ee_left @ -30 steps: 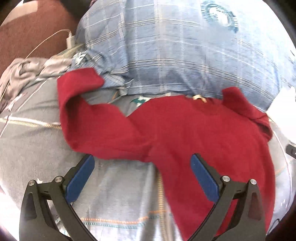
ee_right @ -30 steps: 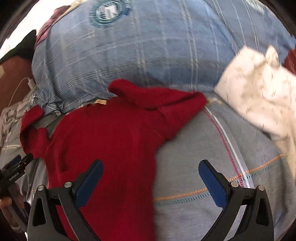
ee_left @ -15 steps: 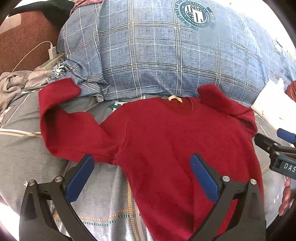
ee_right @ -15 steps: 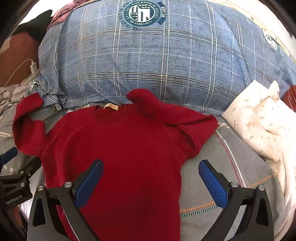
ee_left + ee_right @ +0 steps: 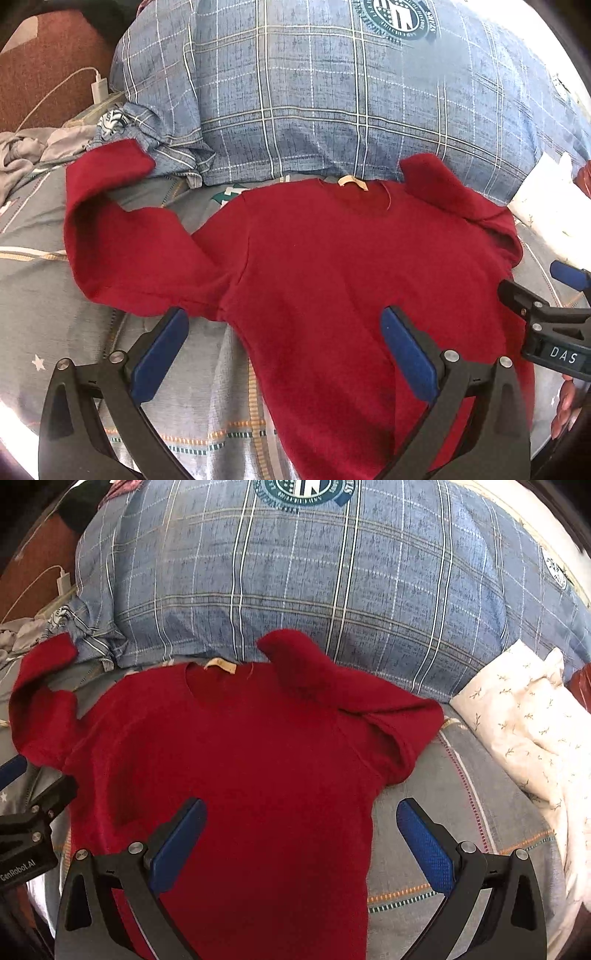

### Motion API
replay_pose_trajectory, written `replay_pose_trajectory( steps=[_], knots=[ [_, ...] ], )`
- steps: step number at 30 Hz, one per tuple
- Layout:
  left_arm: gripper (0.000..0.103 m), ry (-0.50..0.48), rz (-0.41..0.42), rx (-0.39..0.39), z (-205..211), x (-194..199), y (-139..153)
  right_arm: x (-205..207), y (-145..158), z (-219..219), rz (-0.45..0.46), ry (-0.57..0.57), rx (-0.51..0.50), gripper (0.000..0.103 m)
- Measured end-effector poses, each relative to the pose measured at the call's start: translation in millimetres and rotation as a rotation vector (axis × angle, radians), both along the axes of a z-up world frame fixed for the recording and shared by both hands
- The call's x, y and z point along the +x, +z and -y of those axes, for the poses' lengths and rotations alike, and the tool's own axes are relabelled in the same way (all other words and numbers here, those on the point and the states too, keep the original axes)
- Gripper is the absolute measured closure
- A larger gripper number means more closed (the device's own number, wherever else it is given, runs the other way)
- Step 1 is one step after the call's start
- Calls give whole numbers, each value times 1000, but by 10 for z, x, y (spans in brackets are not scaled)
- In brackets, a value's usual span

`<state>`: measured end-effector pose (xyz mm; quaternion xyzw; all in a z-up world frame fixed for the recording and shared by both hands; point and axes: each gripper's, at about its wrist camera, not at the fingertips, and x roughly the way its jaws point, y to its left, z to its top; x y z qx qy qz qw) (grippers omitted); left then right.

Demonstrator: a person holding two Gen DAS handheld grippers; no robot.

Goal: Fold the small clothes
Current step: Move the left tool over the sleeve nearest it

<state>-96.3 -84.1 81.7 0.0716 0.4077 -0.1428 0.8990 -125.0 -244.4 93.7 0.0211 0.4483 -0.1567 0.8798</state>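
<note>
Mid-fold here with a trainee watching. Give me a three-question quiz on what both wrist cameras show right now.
1. True or false: the right gripper is shut on the red sweater.
2. Multiple choice: the sleeve on the side of the white patterned cloth is A) folded in across the shoulder, B) hanging off the bed, C) hidden under the blue plaid pillow.
3. Fill in: the tan neck label sits at the collar, on the edge nearest the ______.

Key: 1. False; both the right and the left gripper hover open, holding nothing. 2. A. 3. Blue plaid pillow.
</note>
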Motion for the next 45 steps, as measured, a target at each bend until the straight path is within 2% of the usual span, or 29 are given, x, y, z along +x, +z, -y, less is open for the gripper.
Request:
replay_pose_trajectory(
  steps=[16,45],
  knots=[
    [0,17,-9,7,-7,75,-85,92,-176,27,-34,10,12,0],
    [0,120,-1,7,-328,281,-89,302,-199,-171,-24,90,29,1]
  ],
)
